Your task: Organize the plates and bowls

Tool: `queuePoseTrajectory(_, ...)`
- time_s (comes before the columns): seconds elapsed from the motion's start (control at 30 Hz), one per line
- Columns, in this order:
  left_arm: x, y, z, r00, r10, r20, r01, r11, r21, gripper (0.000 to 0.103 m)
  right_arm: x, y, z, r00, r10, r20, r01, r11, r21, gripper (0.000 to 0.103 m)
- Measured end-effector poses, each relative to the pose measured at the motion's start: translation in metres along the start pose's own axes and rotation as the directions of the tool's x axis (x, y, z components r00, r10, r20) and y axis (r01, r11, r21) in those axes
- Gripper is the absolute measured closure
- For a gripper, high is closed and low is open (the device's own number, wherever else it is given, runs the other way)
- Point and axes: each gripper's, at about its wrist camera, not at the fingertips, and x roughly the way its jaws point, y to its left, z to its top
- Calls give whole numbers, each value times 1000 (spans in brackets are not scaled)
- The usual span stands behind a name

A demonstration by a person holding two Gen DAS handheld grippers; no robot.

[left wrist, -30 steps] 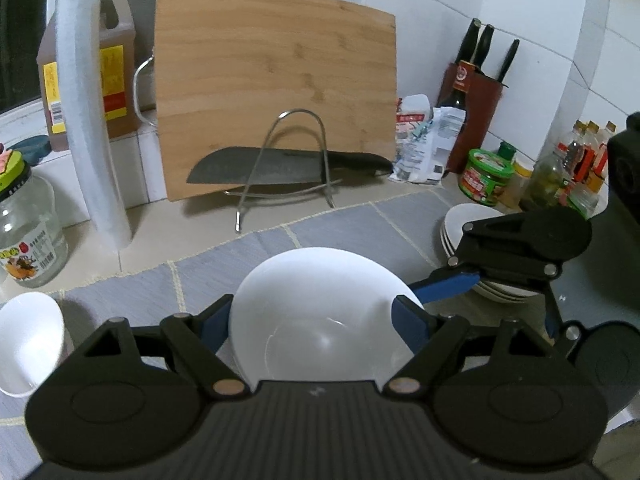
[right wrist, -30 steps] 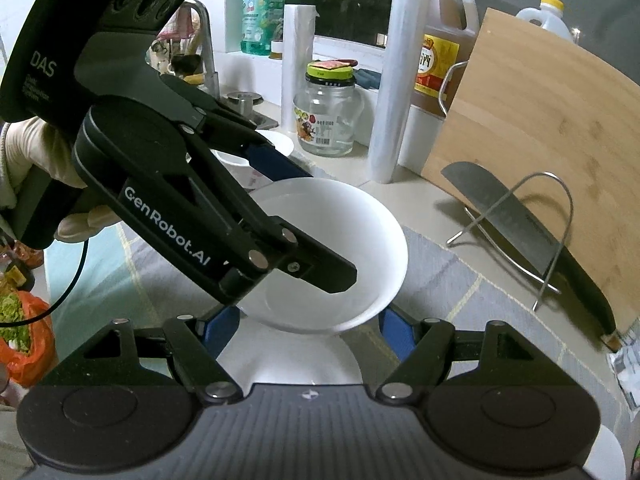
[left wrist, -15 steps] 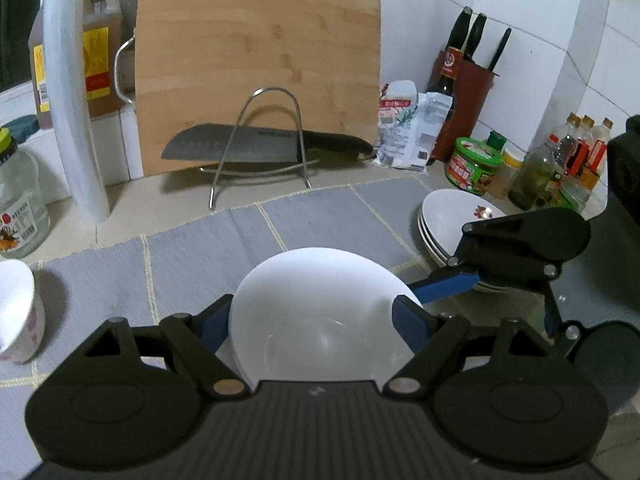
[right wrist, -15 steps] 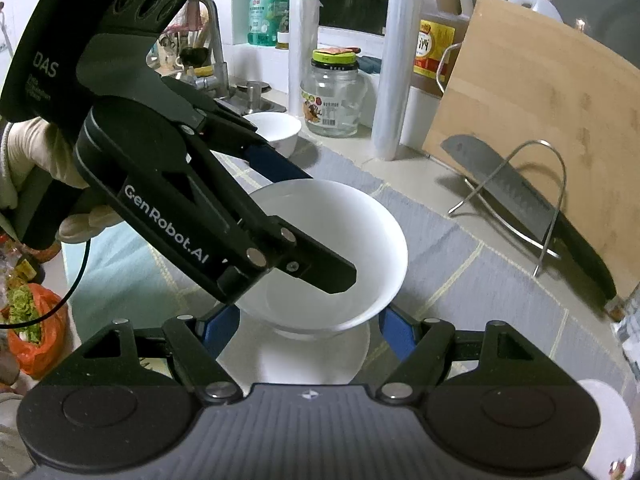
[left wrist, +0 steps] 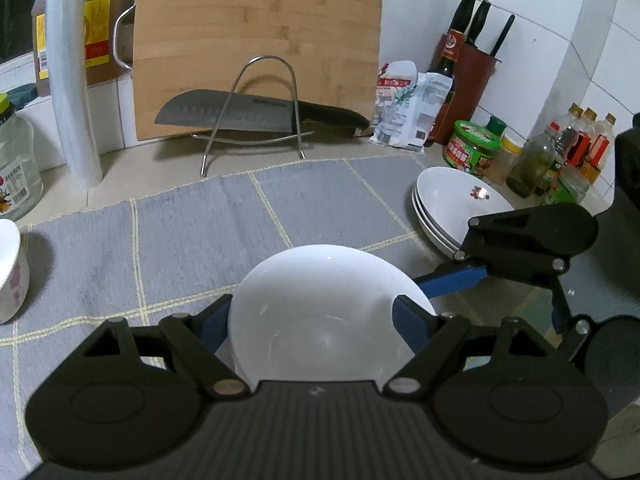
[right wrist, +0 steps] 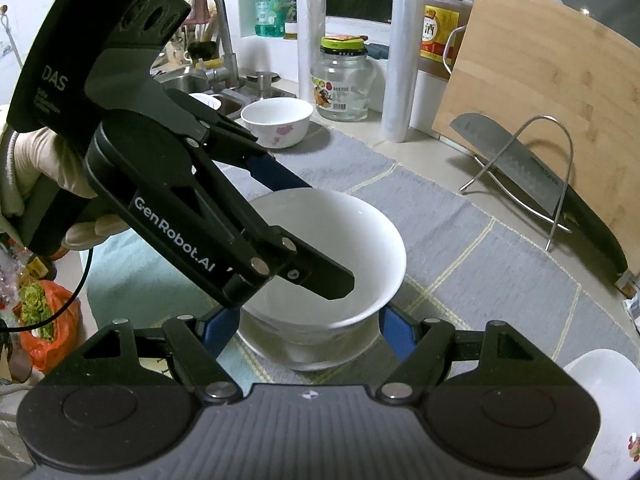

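— Where's the white bowl?
— Held above the grey mat, its rim clenched in the left hand-held gripper. The right hand-held gripper gapes around its base.
— What changed?
— The view has swung toward the stacked plates; I judge it's heading there.

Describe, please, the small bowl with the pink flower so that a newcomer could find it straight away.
Start at the steel sink faucet at the far left of the counter. Just in front of it, at the grey mat's far corner beside the green-lidded glass jar, stands the small bowl. Unlike the plain white bowls nearby, it carries a pink flower print on its side.
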Motion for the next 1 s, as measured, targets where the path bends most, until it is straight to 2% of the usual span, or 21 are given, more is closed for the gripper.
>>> queuePoseTrajectory(1.0, 9, 0, -9, 1000, -16, -23, 16, 1000, -11, 20, 12, 4, -8, 999, -11, -42, 11, 1000, -15, 22)
